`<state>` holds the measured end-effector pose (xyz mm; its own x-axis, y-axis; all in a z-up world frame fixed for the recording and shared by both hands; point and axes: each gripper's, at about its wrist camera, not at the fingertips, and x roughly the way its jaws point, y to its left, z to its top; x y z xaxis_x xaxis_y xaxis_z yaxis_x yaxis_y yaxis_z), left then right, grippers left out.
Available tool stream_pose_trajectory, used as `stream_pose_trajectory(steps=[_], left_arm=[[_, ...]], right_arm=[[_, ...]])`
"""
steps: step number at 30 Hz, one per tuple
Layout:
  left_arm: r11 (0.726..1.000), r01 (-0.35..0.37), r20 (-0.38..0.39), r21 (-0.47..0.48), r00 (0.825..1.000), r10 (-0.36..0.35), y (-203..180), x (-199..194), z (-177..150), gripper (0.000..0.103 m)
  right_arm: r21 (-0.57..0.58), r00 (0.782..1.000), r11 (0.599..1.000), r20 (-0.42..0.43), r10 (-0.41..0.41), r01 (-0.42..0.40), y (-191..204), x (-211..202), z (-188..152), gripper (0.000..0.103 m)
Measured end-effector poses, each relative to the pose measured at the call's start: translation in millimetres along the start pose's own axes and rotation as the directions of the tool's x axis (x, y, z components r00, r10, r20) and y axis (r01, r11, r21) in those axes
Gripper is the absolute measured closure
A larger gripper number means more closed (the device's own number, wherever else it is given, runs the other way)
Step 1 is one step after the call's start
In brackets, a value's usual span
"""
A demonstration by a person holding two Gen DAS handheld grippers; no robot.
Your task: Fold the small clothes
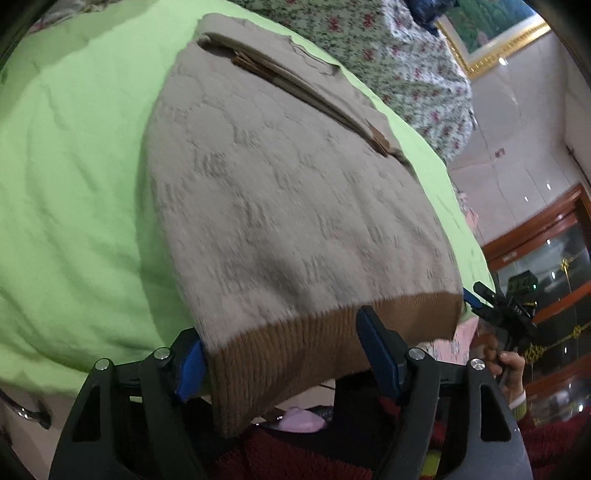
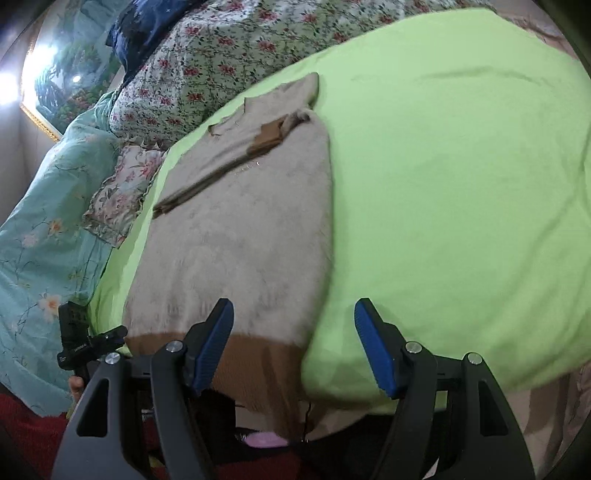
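A beige knit sweater point(image 1: 280, 206) with a brown ribbed hem point(image 1: 295, 350) lies flat on a lime-green bedsheet point(image 1: 81, 192), its sleeves folded across the upper body. The hem hangs over the near edge of the bed. My left gripper point(image 1: 284, 354) is open, its blue pads on either side of the hem's left part. In the right wrist view the sweater point(image 2: 236, 221) lies left of centre. My right gripper point(image 2: 295, 347) is open over the hem's right corner point(image 2: 258, 354); its left pad lies over the hem, its right pad over the bare sheet point(image 2: 461, 203).
Floral bedding point(image 2: 229, 48) and a teal floral quilt point(image 2: 40, 236) are piled beyond and left of the sweater. A gold-framed picture point(image 1: 491, 33) hangs on the wall. A wooden glass cabinet point(image 1: 546, 266) stands to the right. A red rug point(image 2: 29, 435) lies below the bed edge.
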<state>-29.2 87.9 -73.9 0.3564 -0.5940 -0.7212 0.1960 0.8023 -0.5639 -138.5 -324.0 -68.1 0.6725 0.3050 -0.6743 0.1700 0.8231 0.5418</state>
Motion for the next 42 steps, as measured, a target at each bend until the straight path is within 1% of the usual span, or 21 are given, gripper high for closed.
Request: stream_pose_trajectory(steps=[4, 6, 9, 10, 11, 12, 13, 14, 15, 18, 21, 23, 27, 29, 30, 34, 35, 37, 38, 39, 42], left_arm=[[0.999, 0.015, -0.021, 0.039, 1.0, -0.014, -7.2, 7.1, -9.4, 0.039], [0.999, 0.023, -0.027, 0.049, 0.999, -0.022, -9.0, 11.2, -11.6, 0.044], [0.998, 0.028, -0.028, 0.053, 0.999, -0.027, -7.7, 13.8, -9.9, 0.058], [0.998, 0.024, -0.025, 0.054, 0.999, -0.022, -7.0, 14.0, -9.9, 0.072], [0.998, 0.022, -0.026, 0.053, 0.999, -0.021, -4.2, 13.5, -9.0, 0.09], [0.999, 0.024, -0.03, 0.046, 0.999, -0.023, -1.4, 13.9, -9.3, 0.096], [0.999, 0.025, -0.026, 0.039, 0.999, -0.024, 2.7, 11.4, -10.4, 0.096], [0.999, 0.025, -0.02, 0.037, 0.999, -0.025, 3.1, 10.1, -11.1, 0.096], [0.999, 0.022, -0.008, 0.038, 1.0, -0.021, 2.7, 6.6, -12.9, 0.097], [0.998, 0.017, 0.042, 0.059, 0.999, -0.019, -1.6, -6.8, -19.6, 0.097], [0.999, 0.026, 0.059, 0.046, 0.998, -0.029, 0.0, -14.1, -16.7, 0.097], [0.998, 0.034, 0.079, 0.053, 0.996, -0.038, -2.8, -23.1, -9.5, 0.098], [0.994, 0.041, 0.158, 0.097, 0.986, -0.056, -15.2, -51.7, 9.6, 0.098], [0.992, 0.042, 0.216, 0.116, 0.974, -0.067, -21.5, -69.8, 25.6, 0.098], [0.992, 0.043, 0.232, 0.119, 0.97, -0.07, -23.4, -74.1, 30.7, 0.098], [0.99, 0.055, 0.326, 0.129, 0.941, -0.094, -28.3, -96.5, 63.3, 0.097], [0.99, 0.054, 0.343, 0.131, 0.934, -0.097, -31.5, -96.9, 71.6, 0.097], [0.99, 0.049, 0.389, 0.132, 0.916, -0.097, -33.8, -100.3, 95.3, 0.097], [0.99, 0.05, 0.401, 0.131, 0.911, -0.099, -37.4, -99.4, 103.9, 0.097], [0.99, 0.049, 0.42, 0.129, 0.902, -0.099, -38.2, -99.5, 118.0, 0.097], [0.991, 0.019, 0.452, 0.13, 0.889, -0.076, -45.2, -92.7, 151.4, 0.097]], right_arm=[[-0.038, 0.994, 0.995, -0.072, 0.088, -0.091, 7.4, 9.2, -11.1, 0.034], [-0.047, 0.984, 0.987, -0.106, 0.145, -0.151, 11.4, 19.7, -15.3, 0.034], [-0.034, 0.97, 0.976, -0.121, 0.21, -0.216, 14.5, 36.3, -16.2, 0.034], [-0.034, 0.968, 0.973, -0.111, 0.224, -0.229, 15.9, 37.3, -17.7, 0.037], [-0.032, 0.965, 0.969, -0.104, 0.239, -0.243, 15.9, 38.1, -16.8, 0.042], [-0.023, 0.964, 0.969, -0.107, 0.243, -0.247, 14.9, 40.8, -16.1, 0.066], [-0.017, 0.965, 0.971, -0.117, 0.236, -0.239, 14.9, 43.2, -18.5, 0.093], [-0.021, 0.968, 0.975, -0.125, 0.217, -0.221, 13.8, 44.4, -20.0, 0.095], [-0.027, 0.97, 0.976, -0.12, 0.214, -0.218, 13.4, 42.2, -20.9, 0.095], [0.003, 0.965, 0.967, -0.066, 0.255, -0.256, 2.9, 23.4, -25.5, 0.095], [0.034, 0.965, 0.966, -0.052, 0.257, -0.256, -5.7, 17.0, -24.4, 0.095], [0.028, 0.958, 0.959, -0.041, 0.283, -0.282, 1.4, 15.5, -20.7, 0.095], [-0.018, 0.939, 0.939, 0.006, 0.344, -0.344, 24.7, 6.5, -2.4, 0.095], [-0.043, 0.93, 0.931, 0.046, 0.365, -0.363, 35.2, -1.3, 13.6, 0.095], [-0.05, 0.926, 0.928, 0.067, 0.372, -0.369, 37.2, -5.6, 20.9, 0.095], [-0.083, 0.915, 0.926, 0.145, 0.376, -0.368, 47.1, -14.7, 55.9, 0.095], [-0.093, 0.909, 0.924, 0.166, 0.382, -0.371, 49.5, -16.6, 66.5, 0.095], [-0.108, 0.899, 0.92, 0.194, 0.392, -0.377, 53.7, -16.6, 86.9, 0.095], [-0.116, 0.897, 0.921, 0.208, 0.39, -0.373, 56.9, -14.9, 98.8, 0.095], [-0.125, 0.895, 0.921, 0.218, 0.388, -0.369, 59.9, -12.4, 109.9, 0.095], [-0.126, 0.892, 0.923, 0.242, 0.383, -0.363, 64.6, -0.4, 142.7, 0.095]])
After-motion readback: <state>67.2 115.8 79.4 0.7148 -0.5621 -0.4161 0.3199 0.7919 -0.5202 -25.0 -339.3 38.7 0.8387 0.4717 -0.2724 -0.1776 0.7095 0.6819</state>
